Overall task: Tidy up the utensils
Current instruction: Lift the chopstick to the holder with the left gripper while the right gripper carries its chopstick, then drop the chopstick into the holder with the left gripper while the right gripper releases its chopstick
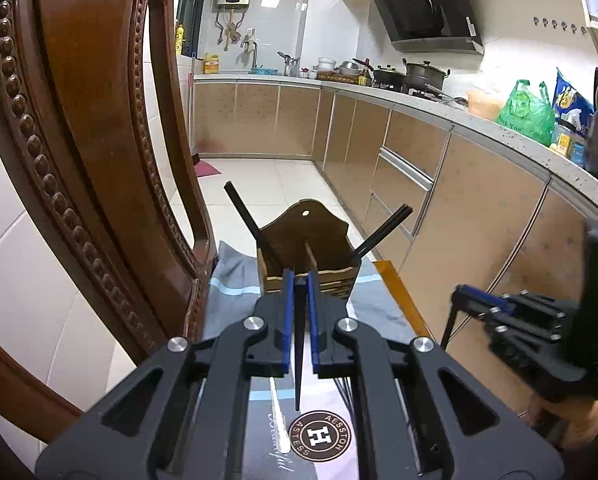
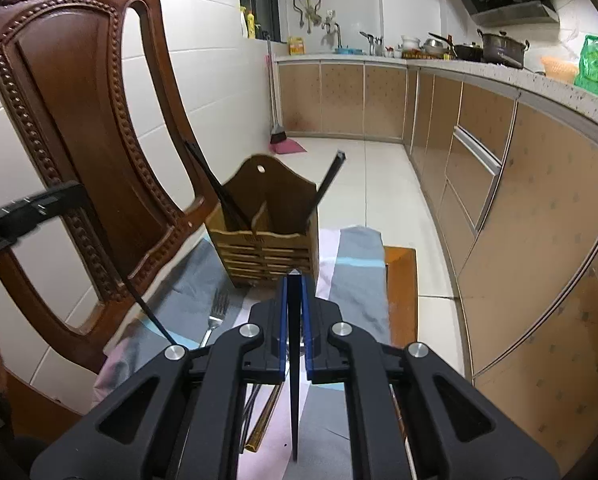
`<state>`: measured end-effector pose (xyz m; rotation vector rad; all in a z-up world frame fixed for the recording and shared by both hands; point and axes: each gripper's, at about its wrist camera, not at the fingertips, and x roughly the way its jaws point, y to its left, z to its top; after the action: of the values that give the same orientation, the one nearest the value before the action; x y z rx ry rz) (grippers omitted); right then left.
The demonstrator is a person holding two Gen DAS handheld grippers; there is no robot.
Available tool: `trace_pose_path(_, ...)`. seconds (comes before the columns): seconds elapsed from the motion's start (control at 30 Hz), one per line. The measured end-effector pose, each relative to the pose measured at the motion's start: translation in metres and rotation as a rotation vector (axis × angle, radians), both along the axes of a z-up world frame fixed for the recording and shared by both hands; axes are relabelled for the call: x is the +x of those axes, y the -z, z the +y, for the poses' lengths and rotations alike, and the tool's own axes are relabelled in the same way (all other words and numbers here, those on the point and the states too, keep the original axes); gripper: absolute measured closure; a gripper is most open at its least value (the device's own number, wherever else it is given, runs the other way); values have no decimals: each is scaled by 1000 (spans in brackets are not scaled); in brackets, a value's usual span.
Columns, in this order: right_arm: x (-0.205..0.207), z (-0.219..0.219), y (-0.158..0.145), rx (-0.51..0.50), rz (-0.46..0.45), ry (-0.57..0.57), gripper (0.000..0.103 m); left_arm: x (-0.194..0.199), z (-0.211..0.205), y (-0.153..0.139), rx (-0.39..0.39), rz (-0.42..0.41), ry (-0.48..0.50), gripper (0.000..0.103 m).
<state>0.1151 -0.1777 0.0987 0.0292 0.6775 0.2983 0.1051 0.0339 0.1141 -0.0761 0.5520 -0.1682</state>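
1. While each gripper pinches one black chopstick, the holder (image 2: 265,226) stands just ahead on the cloth (image 2: 351,276); the step in hand looks like dropping them in.
2. The left gripper (image 1: 299,280) clamps its chopstick (image 1: 299,344) thick end forward; the right gripper (image 2: 295,284) clamps its own chopstick (image 2: 295,380) likewise.
3. Each tip should probably clear the front wall before release, entering beside the sticks already leaning inside.
4. The holder is wooden, slatted, split by a divider, with an arched back; a fork (image 2: 215,318) lies near it.
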Motion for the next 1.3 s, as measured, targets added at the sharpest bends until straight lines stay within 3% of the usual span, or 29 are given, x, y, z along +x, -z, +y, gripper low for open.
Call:
trace_pose_path(0.37, -11, 13, -57, 52, -120, -32, 96, 0, 17, -6, -56, -15, -7, 96)
trace_pose_path(0.6, 39, 34, -108, 56, -210, -7, 96, 3, 33, -7, -80, -18, -22, 96)
trace_pose_path(0.73, 78, 41, -122, 58, -254, 51, 96, 4, 38, -8, -89, -22, -20, 96)
trace_pose_path(0.87, 110, 43, -115, 74, -274, 123, 96, 5, 43, -7, -97, -28, -21, 96)
trace_pose_path(1.0, 137, 36, -74, 136, -188, 162, 95, 11, 44, -3, -101, -18, -28, 96)
trace_pose_path(1.13, 126, 21, -46, 177, -143, 157, 94, 14, 43, 1, -100, -7, -32, 96)
trace_pose_path(1.17, 116, 15, -44, 196, -142, 149, 87, 15, 43, 2, -105, -6, -34, 96)
trace_pose_path(1.2, 100, 6, -43, 220, -145, 139, 66, 16, 44, 2, -118, -5, -37, 96)
trace_pose_path(1.27, 55, -13, -43, 258, -204, 145, 34, 17, 46, 2, -148, -4, -46, 96)
trace_pose_path(1.3, 34, -21, -40, 265, -237, 157, 31, 18, 47, 2, -164, -6, -54, 97)
